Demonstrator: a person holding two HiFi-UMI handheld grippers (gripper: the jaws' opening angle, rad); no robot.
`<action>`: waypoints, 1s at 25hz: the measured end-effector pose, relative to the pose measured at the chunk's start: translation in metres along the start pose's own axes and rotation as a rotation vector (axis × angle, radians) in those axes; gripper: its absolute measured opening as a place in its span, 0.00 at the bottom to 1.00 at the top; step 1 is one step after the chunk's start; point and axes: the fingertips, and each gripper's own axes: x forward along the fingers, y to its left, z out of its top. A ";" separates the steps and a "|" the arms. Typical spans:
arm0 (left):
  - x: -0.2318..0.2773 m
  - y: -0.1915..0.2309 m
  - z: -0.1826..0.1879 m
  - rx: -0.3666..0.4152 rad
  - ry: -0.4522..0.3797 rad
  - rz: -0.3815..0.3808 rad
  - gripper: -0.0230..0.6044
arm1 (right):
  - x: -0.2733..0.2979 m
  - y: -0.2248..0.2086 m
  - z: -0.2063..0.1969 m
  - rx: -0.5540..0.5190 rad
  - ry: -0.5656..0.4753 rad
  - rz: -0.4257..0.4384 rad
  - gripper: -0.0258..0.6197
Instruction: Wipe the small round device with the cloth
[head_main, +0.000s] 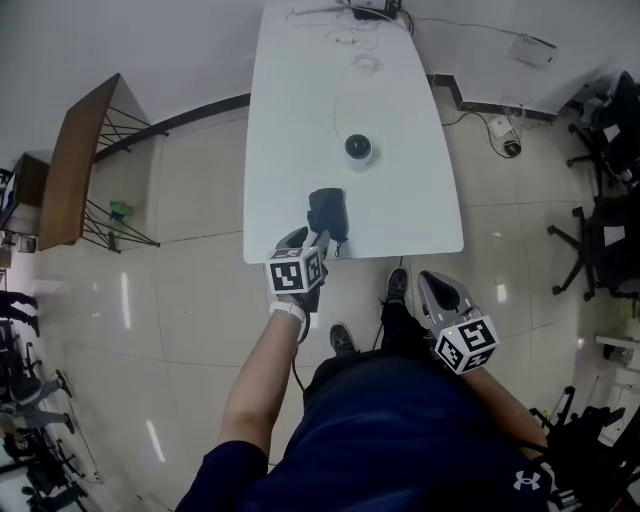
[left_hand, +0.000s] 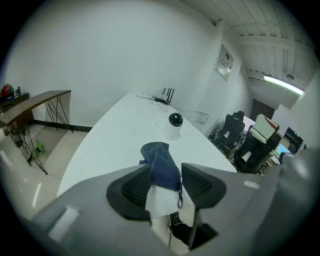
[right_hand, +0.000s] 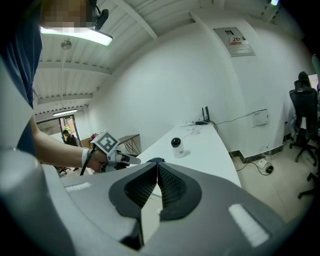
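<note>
I am standing at the near end of a long white desk (head_main: 300, 110). My left tongs (head_main: 323, 240) reach over its near edge, angled down. Their jaws stand wide apart, and the dark blue cloth (left_hand: 161, 159) lies bunched between them on the desk, right at the edge. In the left gripper view bare desk shows between the pads below the cloth. The cloth runs close beside both pads, but I see neither pad pressing on it. In the head view it is a dark heap just beyond the tips of the tongs.

The small round device (head_main: 359, 149) stands upright further along the desk, well apart from the cloth and about mid-width. It has a white body with a black rounded top. A thin white cable (head_main: 340, 90) loops from it towards the far end of the desk.

My right tongs (head_main: 428, 278) hang off the desk on my right side, over the tiled floor (head_main: 180, 250). Their jaws are pressed together with nothing between them, and they point roughly towards the device. A brown side table (head_main: 75, 160) stands to the left, and black office chairs (head_main: 610, 230) to the right.
</note>
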 end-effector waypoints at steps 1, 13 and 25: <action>0.015 0.002 0.002 -0.028 0.029 0.003 0.36 | 0.012 -0.010 0.006 0.003 -0.003 0.022 0.06; 0.081 0.016 -0.003 -0.071 0.294 0.107 0.17 | 0.090 -0.094 0.061 0.014 0.041 0.168 0.06; -0.024 -0.125 0.141 -0.020 -0.307 -0.652 0.14 | 0.156 -0.014 0.095 0.582 0.163 0.727 0.63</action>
